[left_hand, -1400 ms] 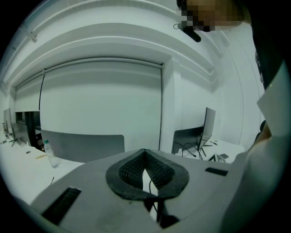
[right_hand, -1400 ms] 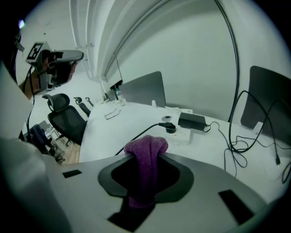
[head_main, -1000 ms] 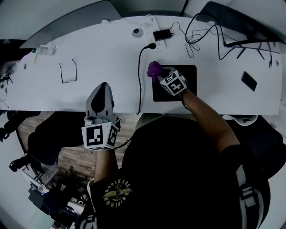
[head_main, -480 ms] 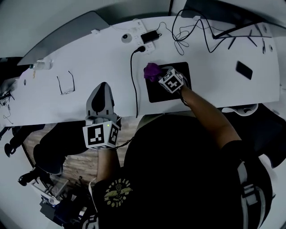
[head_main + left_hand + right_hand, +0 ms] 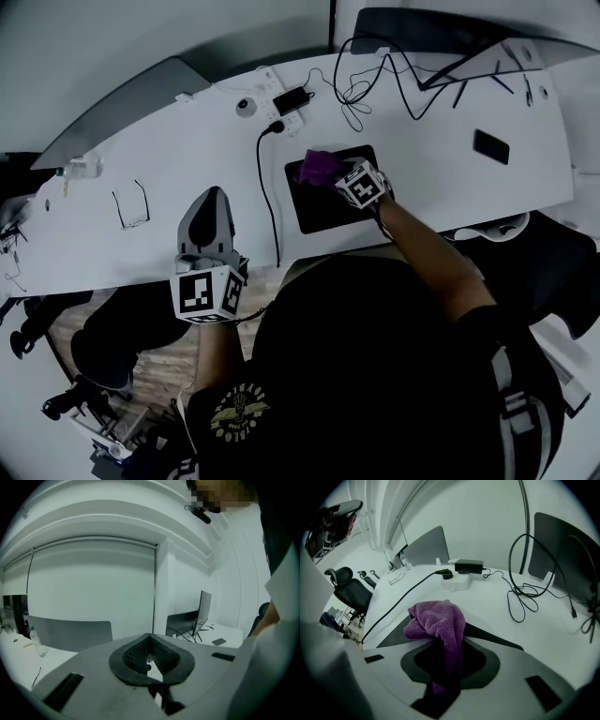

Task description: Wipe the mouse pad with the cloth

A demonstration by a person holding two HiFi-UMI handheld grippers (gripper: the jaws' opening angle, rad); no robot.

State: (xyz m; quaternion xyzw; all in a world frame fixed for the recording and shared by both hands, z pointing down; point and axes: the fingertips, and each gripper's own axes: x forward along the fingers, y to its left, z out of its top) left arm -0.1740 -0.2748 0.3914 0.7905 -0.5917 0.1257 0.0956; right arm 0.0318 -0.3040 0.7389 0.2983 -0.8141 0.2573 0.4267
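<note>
Cloth (image 5: 438, 620) is pinched in our right claw (image 5: 339, 174), bunched on the mouse pad's (image 5: 323, 206) far left corner, while our left claw (image 5: 210, 199), pressed together and empty, hangs at the desk's (image 5: 169, 178) near edge. We should press lower, flatten the bunch, and sweep overlapping strokes from near edge to far, clear of the cable (image 5: 269, 202) alongside.

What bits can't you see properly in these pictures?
Head view: the purple cloth and the right gripper cover the far part of the mouse pad.
Right gripper view: the gripper's own body hides most of the mouse pad.
Head view: the dark flat thing on the desk, right of the mouse pad, is too small to name.
</note>
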